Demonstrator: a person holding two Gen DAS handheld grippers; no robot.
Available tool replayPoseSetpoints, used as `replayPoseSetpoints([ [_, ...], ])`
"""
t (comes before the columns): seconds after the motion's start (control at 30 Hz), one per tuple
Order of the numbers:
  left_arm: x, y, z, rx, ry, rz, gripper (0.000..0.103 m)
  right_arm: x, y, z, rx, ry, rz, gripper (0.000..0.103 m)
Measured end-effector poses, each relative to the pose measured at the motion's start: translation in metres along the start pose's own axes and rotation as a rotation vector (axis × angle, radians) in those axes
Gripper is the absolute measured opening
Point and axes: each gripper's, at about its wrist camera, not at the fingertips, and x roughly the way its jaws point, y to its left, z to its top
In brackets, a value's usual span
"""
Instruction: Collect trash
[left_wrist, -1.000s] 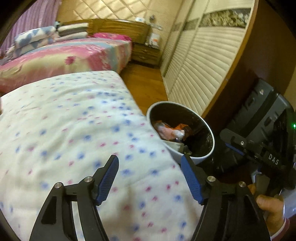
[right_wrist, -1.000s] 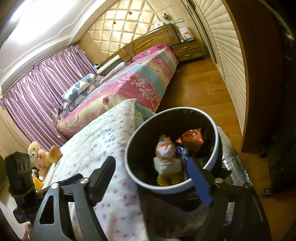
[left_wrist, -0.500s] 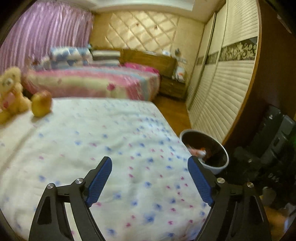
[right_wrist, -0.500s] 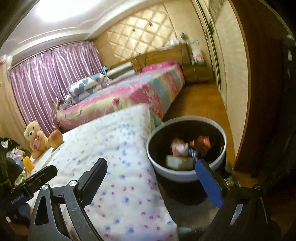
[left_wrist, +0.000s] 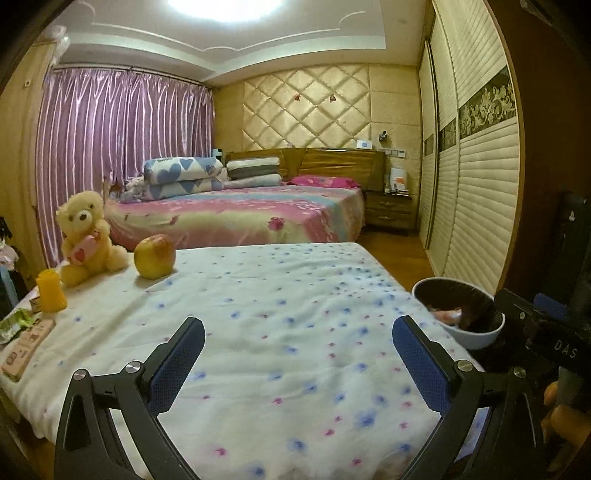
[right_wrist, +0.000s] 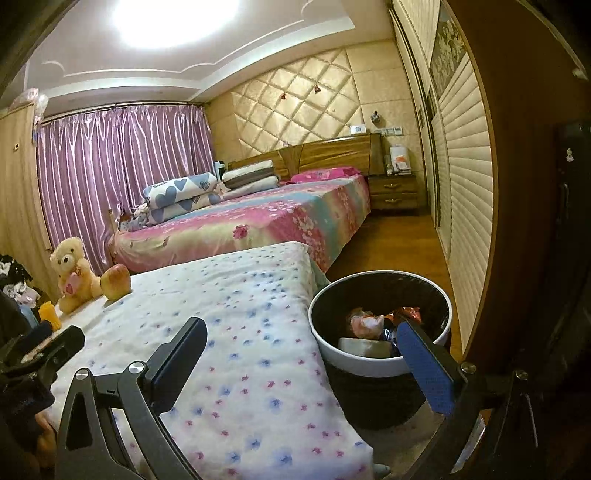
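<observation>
left gripper (left_wrist: 298, 363): jaws opening, nothing held, floral white quilt (left_wrist: 280, 332) beneath | right gripper (right_wrist: 303, 365): jaws opening, nothing gripped | crumpled wrappers (right_wrist: 365, 326) seen inside white-rimmed black-lined round bin (right_wrist: 321, 332) at two o'clock

You've got one white-rimmed round trash bin (right_wrist: 380, 363), one yellow plush teddy bear (left_wrist: 86, 238), one red-yellow apple (left_wrist: 154, 256), one orange plastic bottle (left_wrist: 51, 290), two black grippers.
</observation>
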Motion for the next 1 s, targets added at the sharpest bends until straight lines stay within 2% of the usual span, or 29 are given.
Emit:
replayPoseSetpoints([
  [0.27, 0.007, 0.004, 0.001, -0.003, 0.003, 0.024, 0.103, -0.003, 0.01, -0.003, -0.05, -0.012, -0.013, 0.103],
  [1.0, 0.009, 0.014, 0.0, -0.006, -0.002, -0.003, 0.102, -0.004, 0.019, -0.005, -0.074, -0.01, -0.005, 0.103],
])
